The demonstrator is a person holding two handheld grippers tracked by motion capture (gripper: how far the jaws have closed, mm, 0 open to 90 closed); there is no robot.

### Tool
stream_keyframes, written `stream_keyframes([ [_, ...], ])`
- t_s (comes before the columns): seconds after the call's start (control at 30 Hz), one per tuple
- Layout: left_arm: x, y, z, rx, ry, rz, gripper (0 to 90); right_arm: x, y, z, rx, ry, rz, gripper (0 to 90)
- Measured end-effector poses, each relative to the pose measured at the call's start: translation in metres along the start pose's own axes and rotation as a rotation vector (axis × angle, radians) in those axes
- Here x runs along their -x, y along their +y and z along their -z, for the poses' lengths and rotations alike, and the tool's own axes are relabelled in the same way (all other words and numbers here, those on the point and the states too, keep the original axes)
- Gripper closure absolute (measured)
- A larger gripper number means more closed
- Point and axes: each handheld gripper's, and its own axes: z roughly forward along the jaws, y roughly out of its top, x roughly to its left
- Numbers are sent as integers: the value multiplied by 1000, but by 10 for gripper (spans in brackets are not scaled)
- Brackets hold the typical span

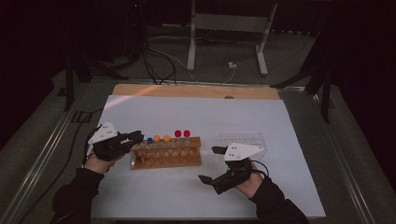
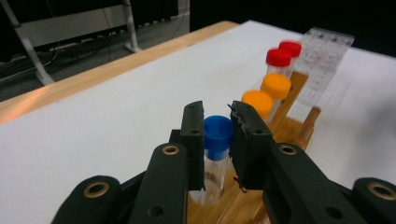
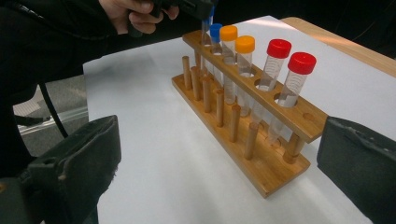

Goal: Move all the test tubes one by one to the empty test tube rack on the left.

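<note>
A wooden tube rack (image 1: pixel 166 156) (image 3: pixel 261 168) (image 2: pixel 299 93) stands mid-table, holding tubes with orange caps (image 1: pixel 161 138) (image 3: pixel 236 38) and red caps (image 1: pixel 182 133) (image 3: pixel 290 55). My left gripper (image 1: pixel 137 136) (image 2: pixel 217 140) is at the rack's left end, shut on a blue-capped tube (image 2: pixel 217 133) (image 3: pixel 205 28) that stands upright with its lower end at the rack. A second blue cap (image 3: pixel 215 31) sits beside it. My right gripper (image 1: pixel 208 164) (image 3: pixel 219 168) waits open, off the rack's right end, with nothing between its jaws.
A clear plastic grid tray (image 1: pixel 243 138) (image 2: pixel 322 60) lies right of the rack, just behind the right gripper. White sheet (image 1: pixel 196 116) covers the table; its wooden far edge (image 1: pixel 196 91) shows. Cables and metal stand legs (image 1: pixel 229 42) lie on the floor beyond.
</note>
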Motion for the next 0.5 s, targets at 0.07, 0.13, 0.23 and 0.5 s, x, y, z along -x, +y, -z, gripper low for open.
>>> stream_keyframes([
  [0.07,0,-2,-1,-2,-1,3,771,0,0,0,0,4,-2,0],
  [0.13,-1,-5,-2,0,-1,0,771,0,0,0,-3,3,1,0],
  [0.23,0,-7,-3,6,-1,-2,771,0,0,0,-3,2,2,0],
  [0.5,-1,-9,-2,0,-11,10,759,0,1,1,-4,-1,3,0],
])
